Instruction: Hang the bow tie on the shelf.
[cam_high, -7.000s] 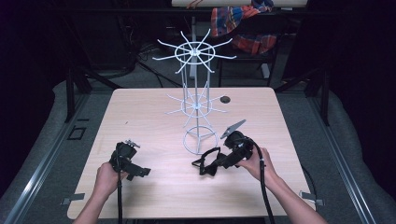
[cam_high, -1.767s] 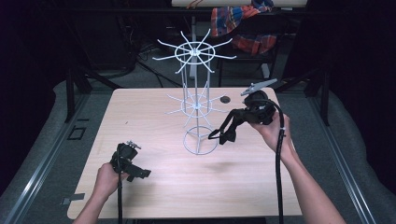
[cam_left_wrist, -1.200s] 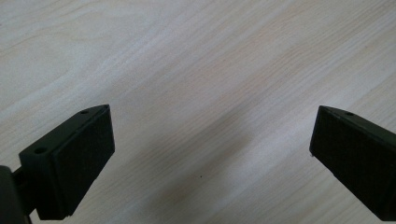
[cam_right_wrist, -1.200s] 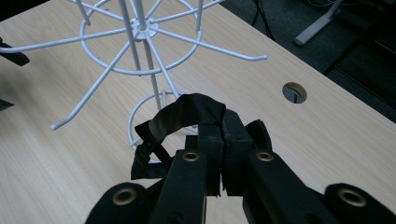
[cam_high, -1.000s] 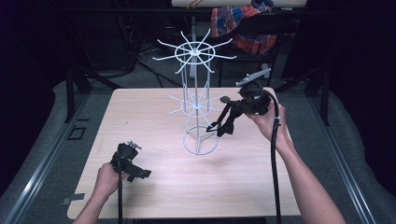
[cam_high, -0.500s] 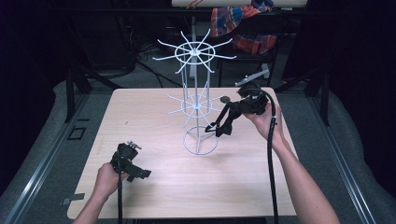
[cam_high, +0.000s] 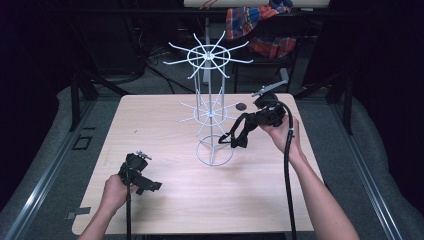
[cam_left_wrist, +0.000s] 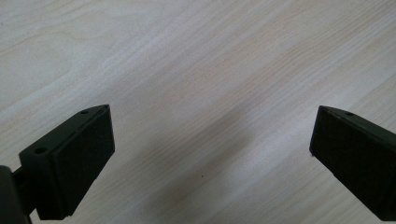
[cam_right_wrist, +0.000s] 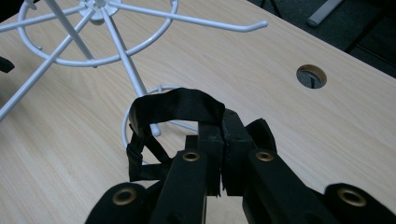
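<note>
Pale wood-grain tabletop (cam_high: 165, 130) carries white wire display rack (cam_high: 210, 107) with hooked spokes on ring base. Right gripper (cam_right_wrist: 223, 140) held above table just right of rack's base ring, jaws pressed together, clamped on black fabric strap (cam_right_wrist: 170, 109); strap arches up from jaws as loop, rest hanging toward ring. Small round hole (cam_right_wrist: 311, 76) in tabletop beyond it. Left gripper (cam_left_wrist: 210, 154) low over bare wood near front-left, well apart from rack, jaws spread wide, holding nothing.
</note>
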